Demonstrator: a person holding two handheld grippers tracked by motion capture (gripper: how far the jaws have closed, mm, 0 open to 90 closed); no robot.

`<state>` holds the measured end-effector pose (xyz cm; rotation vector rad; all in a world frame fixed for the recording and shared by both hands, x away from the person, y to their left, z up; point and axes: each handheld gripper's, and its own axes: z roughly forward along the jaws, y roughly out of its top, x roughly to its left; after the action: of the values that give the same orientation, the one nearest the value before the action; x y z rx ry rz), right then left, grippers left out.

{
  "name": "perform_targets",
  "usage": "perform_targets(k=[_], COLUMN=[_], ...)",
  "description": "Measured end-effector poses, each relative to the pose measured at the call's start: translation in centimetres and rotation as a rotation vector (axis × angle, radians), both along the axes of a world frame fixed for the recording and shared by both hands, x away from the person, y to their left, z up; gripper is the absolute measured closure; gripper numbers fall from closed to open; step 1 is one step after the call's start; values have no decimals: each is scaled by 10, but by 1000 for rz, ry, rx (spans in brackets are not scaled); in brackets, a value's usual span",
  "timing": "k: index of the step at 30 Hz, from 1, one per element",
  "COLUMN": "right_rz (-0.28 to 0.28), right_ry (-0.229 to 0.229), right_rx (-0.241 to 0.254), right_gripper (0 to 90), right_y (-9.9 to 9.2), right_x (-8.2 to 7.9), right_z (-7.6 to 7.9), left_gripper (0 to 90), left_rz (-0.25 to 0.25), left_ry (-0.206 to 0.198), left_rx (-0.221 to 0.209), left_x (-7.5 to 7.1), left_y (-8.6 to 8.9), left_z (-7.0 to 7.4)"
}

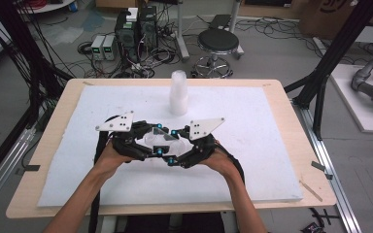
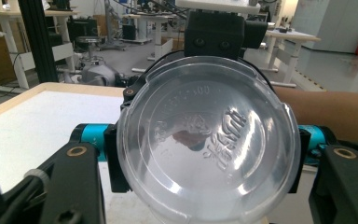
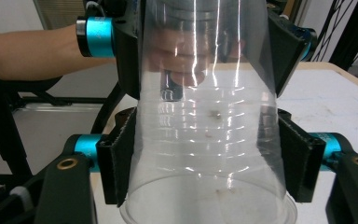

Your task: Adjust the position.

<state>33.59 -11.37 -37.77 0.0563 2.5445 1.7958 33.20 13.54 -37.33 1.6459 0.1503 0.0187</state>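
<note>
Forearms enter from the bottom of the high view, each hand holding a gripper above the white surface [image 1: 252,160]. Left gripper [image 1: 156,145] and right gripper [image 1: 175,145] face each other near the surface's middle, with a clear cup [image 1: 156,139] lying level between them.

Left gripper view: cup [image 2: 208,140] seen base-on, its round embossed bottom facing the camera, left fingers [image 2: 116,158] clamped on its sides.

Right gripper view: cup [image 3: 209,140] seen side-on, wide mouth toward the camera. Right fingers [image 3: 116,163] press on both sides of the wall near the mouth; left gripper's fingers [image 3: 126,56] grip the narrower end farther off. Both grippers thus grasp the same cup, held off the surface.

Stack of cups [image 1: 178,93] stands upright on the surface beyond the grippers, well apart from them.
</note>
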Motion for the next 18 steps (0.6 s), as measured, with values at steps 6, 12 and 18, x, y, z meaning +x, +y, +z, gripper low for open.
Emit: perform_targets(k=[6,12,18], right_rz=[-10,-30,-50], right_ry=[-10,4,44], right_rx=[3,-11,-122], right_gripper=[329,331,336], right_y=[-2,-5,-10], right_x=[0,1,7], right_z=[1,1,3], left_gripper=[17,17,17], left_rz=[55,64,80], left_ry=[27,24,16], left_rx=[16,42,237], left_x=[2,1,0], left_y=[0,4,6], left_z=[-1,0,8])
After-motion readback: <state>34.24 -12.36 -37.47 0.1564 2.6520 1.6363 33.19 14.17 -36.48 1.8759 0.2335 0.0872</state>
